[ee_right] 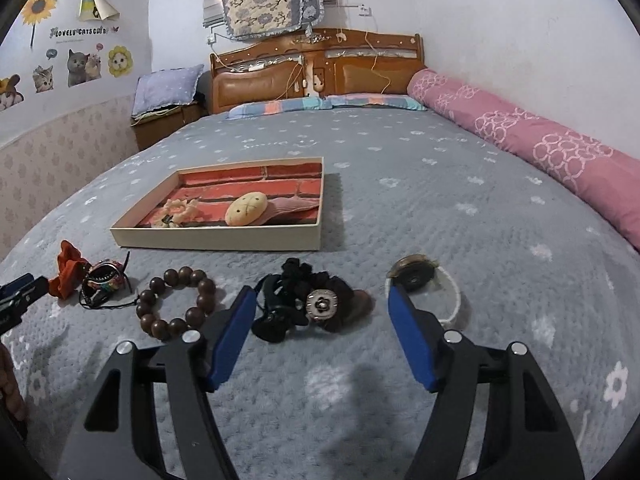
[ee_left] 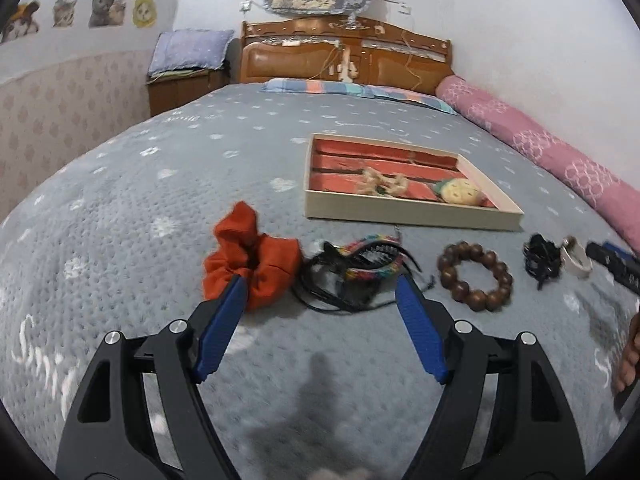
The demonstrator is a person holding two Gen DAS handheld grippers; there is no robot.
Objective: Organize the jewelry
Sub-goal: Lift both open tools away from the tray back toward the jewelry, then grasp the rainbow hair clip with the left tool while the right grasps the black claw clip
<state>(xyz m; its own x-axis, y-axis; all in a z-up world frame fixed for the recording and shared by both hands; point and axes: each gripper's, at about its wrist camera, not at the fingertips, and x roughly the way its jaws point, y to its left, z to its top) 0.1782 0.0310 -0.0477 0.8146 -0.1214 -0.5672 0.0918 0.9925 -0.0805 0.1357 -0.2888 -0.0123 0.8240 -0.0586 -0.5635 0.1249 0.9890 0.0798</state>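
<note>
1. My left gripper [ee_left: 320, 288] stands wide open and holds nothing. Its left fingertip overlaps the orange scrunchie [ee_left: 250, 262]; the braided bracelet and black cords [ee_left: 356, 268] lie just ahead between the two tips.
2. To the right of those tips sits the wooden bead bracelet [ee_left: 474, 276], then a black hair clip [ee_left: 540, 258] and a pale ring-shaped piece [ee_left: 576, 258], all loose on the grey bedspread [ee_left: 160, 184].
3. My right gripper [ee_right: 320, 290] is also open with nothing between its pads. A black scrunchie with a round metal ornament [ee_right: 316, 300] lies between its tips, and a white band with a dark disc [ee_right: 424, 284] pokes out behind the right tip.
4. The shallow tray [ee_right: 216, 238] sits beyond both grippers, well apart from the row. It has a brick-pattern floor; I see no compartments.
5. In it: a beige knotted flower piece [ee_right: 178, 212] at the near left, and beside it a yellow round plush item [ee_right: 246, 208] lying on something pink.
6. My judgement: two pieces are stowed, about six remain in the row, so I am early on.
</note>
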